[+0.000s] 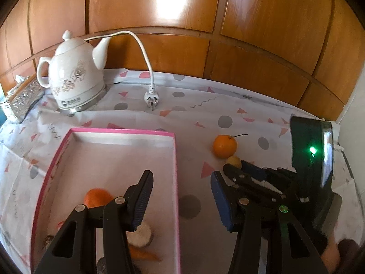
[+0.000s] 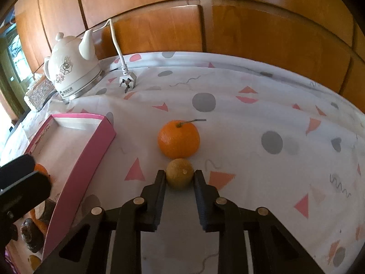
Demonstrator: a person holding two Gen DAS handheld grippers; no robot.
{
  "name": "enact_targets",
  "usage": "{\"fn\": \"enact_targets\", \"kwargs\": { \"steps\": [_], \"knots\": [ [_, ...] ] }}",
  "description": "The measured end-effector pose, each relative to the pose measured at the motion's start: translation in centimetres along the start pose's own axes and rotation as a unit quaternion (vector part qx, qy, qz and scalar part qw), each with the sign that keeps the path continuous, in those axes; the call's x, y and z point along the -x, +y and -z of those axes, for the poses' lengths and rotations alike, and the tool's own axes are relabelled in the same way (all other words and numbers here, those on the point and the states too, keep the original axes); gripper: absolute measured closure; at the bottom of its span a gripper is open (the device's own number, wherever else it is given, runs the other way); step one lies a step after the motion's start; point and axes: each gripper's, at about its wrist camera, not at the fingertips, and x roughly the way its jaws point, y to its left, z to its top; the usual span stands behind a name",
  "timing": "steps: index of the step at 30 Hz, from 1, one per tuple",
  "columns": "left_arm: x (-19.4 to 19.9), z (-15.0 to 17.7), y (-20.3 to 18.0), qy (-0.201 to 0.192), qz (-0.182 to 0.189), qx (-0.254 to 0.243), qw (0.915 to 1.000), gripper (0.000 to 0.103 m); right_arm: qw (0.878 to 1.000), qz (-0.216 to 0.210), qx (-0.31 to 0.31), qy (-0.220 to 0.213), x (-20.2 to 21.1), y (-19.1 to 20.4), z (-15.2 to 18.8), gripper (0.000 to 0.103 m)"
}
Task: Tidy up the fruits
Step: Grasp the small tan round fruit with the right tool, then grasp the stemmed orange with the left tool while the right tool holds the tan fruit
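The glossy varnished orange-brown wooden wall panels (image 1: 159, 6) reflected a bright light patch. The white glazed ceramic kettle with a floral print (image 1: 75, 73) was smooth and shiny, and sat on a polished metal base ring (image 1: 91, 104). Its white cord and plug (image 1: 151, 96) looked like smooth plastic. The worktop carried a thin matt white cloth printed with grey dots and pink triangles (image 2: 262, 118), slightly creased. The shallow pink-edged cardboard box (image 1: 174, 171) had a matt paper lining. The round orange tangerine (image 2: 179, 138) had dimpled, faintly glossy skin. The small yellow-brown round fruit (image 2: 179, 175) looked dull. The black fingers (image 2: 159, 194) were matt plastic with ribbed pads.
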Motion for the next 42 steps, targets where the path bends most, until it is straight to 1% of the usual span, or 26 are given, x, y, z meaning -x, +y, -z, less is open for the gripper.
{"fn": "enact_targets", "kwargs": {
  "steps": [5,7,12,17,21,25,31,33,34,35,36,37,40,42],
  "knots": [
    [-1.8,-1.0,-1.0,0.006,0.006,-0.007,0.9999,0.053,1.000,0.005,-0.004,-0.008,0.4,-0.7,-0.1,0.078],
    [-2.6,-1.3,-1.6,0.010,0.010,-0.014,0.9998,0.054,1.000,0.019,-0.002,-0.012,0.6,-1.0,-0.2,0.078],
    [-4.5,-2.0,-2.8,0.026,0.024,-0.015,0.9993,0.055,0.999,0.044,0.004,-0.018,0.8,-1.8,-0.6,0.078],
    [-6.2,-2.8,-3.8,0.037,0.037,-0.016,0.9985,0.055,0.998,0.056,0.014,-0.012,0.3,-2.2,-0.7,0.078],
    [-7.5,-3.5,-4.3,0.047,0.049,-0.014,0.9976,0.055,0.999,0.053,0.006,-0.009,0.1,-3.0,-0.8,0.078],
    [-8.8,-3.9,-4.9,0.062,0.060,-0.014,0.9962,0.055,0.999,0.046,0.010,-0.009,0.1,-3.4,-0.9,0.078],
    [-10.7,-3.9,-5.8,0.078,0.058,-0.019,0.9951,0.055,0.999,0.038,-0.004,-0.003,-0.3,-4.3,-0.7,0.078],
    [-11.4,-3.7,-5.9,0.085,0.058,-0.013,0.9946,0.053,0.999,0.038,-0.004,-0.004,-0.4,-4.2,-0.7,0.078],
    [-11.4,-3.7,-6.0,0.080,0.057,-0.014,0.9951,0.054,0.999,0.038,-0.003,-0.004,-0.4,-4.2,-0.6,0.078],
    [-11.3,-3.7,-6.2,0.077,0.056,-0.017,0.9953,0.061,0.999,0.039,-0.003,-0.004,-0.5,-4.2,-0.6,0.078],
    [-11.3,-3.6,-6.4,0.077,0.062,-0.019,0.9949,0.065,0.999,0.039,-0.003,-0.003,-0.5,-4.2,-0.6,0.078],
    [-11.0,-3.5,-6.6,0.074,0.057,-0.024,0.9953,0.066,0.999,0.039,-0.003,-0.004,-0.4,-4.2,-0.6,0.078],
    [-10.3,-3.0,-6.5,0.074,0.063,-0.024,0.9949,0.067,0.999,0.040,-0.004,-0.002,-0.2,-4.2,-0.5,0.078],
    [-9.5,-2.5,-6.3,0.069,0.059,-0.024,0.9956,0.067,0.999,0.039,-0.003,0.001,0.2,-4.2,-0.3,0.078]
  ]
}}
